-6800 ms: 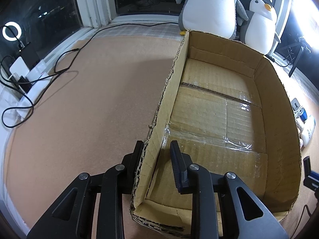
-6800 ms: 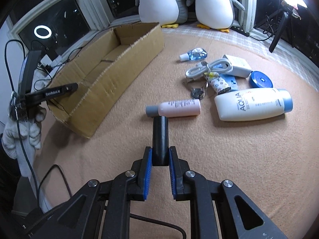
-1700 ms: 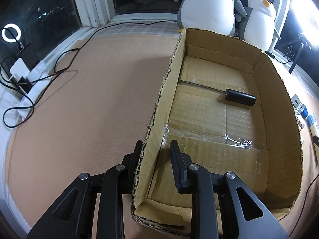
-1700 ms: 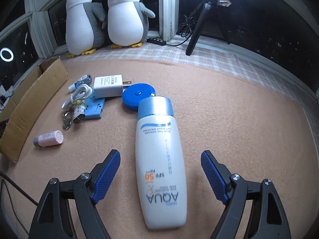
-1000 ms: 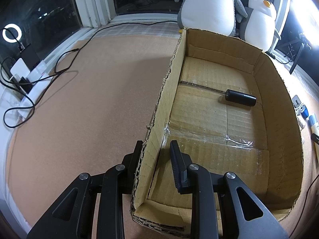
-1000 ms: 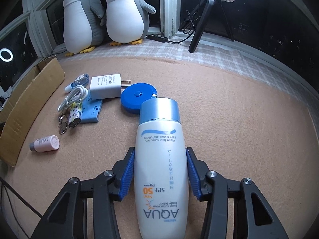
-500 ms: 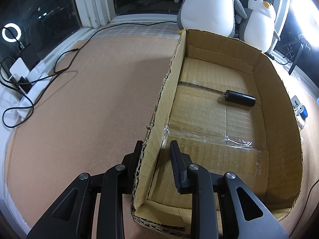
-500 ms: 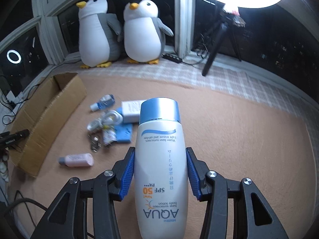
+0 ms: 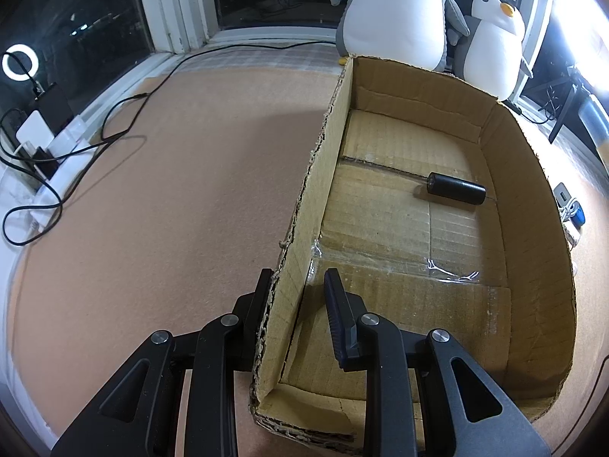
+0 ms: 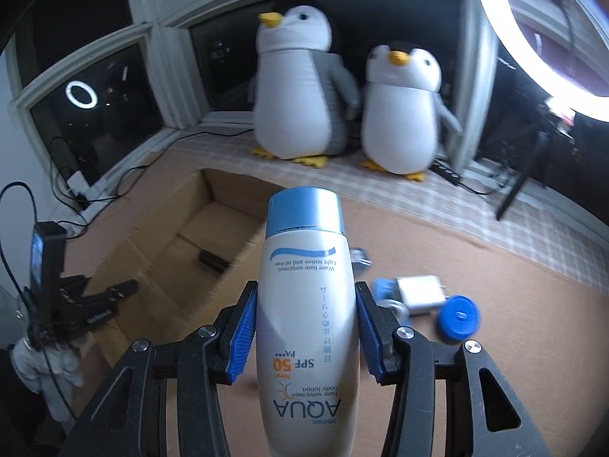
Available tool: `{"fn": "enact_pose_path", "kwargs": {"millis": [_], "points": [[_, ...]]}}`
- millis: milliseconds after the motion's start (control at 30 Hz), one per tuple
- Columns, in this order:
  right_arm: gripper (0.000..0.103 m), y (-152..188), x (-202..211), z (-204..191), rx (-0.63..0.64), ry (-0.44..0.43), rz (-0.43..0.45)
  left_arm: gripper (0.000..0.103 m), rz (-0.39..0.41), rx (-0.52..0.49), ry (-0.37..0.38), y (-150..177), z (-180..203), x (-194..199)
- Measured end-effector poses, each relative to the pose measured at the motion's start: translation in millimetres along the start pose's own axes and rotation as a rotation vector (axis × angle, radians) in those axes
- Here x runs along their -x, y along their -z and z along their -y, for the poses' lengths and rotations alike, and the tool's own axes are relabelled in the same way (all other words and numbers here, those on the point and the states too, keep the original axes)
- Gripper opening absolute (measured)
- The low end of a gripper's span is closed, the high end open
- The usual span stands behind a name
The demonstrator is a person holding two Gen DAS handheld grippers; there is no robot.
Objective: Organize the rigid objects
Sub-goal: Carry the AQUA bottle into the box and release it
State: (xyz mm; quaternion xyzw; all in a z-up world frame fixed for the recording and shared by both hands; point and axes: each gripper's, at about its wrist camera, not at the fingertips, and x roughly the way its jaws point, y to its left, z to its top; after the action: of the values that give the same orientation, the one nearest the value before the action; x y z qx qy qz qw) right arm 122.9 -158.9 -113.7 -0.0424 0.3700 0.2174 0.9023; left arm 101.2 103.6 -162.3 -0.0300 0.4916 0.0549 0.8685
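Right gripper (image 10: 307, 327): blue ribbed pads clamped against both flanks of the sunscreen bottle (image 10: 307, 304), jaws at a middling spread, bottle lifted clear of the tan mat (image 10: 475, 278). Bottle: smooth white plastic, flattened oval body, pale blue cylindrical cap pointing away from the camera, "AQUA" and "SPF 50" print reading upside down. Beyond it on the mat, blurred: white charger block (image 10: 420, 293), round blue disc (image 10: 458, 318), other small items too smeared to tell.

Left gripper (image 9: 295, 304): narrowed to its tightest, pinching the near side wall of the cardboard box (image 9: 529, 175), one black finger outside, one inside. Box: open-topped, shallow, corrugated brown board with ragged torn edges, floor seams patched with glossy clear tape. Inside, lying on its side toward the far end: black cylinder (image 9: 455, 188), matte, short and round.

Behind the box on the checked ledge: two plush penguins (image 10: 300, 87), soft white bellies, grey backs, orange beaks and feet.
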Motion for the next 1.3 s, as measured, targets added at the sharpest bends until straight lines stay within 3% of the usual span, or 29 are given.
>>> {"fn": "enact_pose_path", "kwargs": {"millis": [267,467,800,833,900,967,1300], "points": [[0.044,-13.1,-26.8,-69.6,0.080,-0.087,-0.029,0.025,0.002,0.002,0.004,-0.2,0.7,-0.3],[0.044,-15.4,-51.0,-96.3,0.087,-0.122,-0.068,0.025,0.004,0.004,0.008,0.2,0.7,0.0],[0.045,-17.0,-69.8,-104.1,0.080,-0.127,-0.096,0.025,0.006,0.006,0.011,0.8,-0.1,0.1],[0.047,-17.3,-69.7,-104.6,0.086,-0.129,-0.096,0.025,0.006,0.006,0.012,1.0,-0.5,0.2],[0.060,-17.7,-66.9,-105.8,0.093,-0.128,-0.081,0.025,0.006,0.006,0.014,0.8,0.0,-0.2],[0.065,-18.1,-63.9,-106.3,0.099,-0.125,-0.065,0.025,0.007,0.005,0.013,0.9,-0.6,0.0],[0.065,-16.6,-50.6,-87.4,0.063,-0.117,-0.051,0.025,0.007,0.001,0.013,0.9,-1.6,-0.3]]}}
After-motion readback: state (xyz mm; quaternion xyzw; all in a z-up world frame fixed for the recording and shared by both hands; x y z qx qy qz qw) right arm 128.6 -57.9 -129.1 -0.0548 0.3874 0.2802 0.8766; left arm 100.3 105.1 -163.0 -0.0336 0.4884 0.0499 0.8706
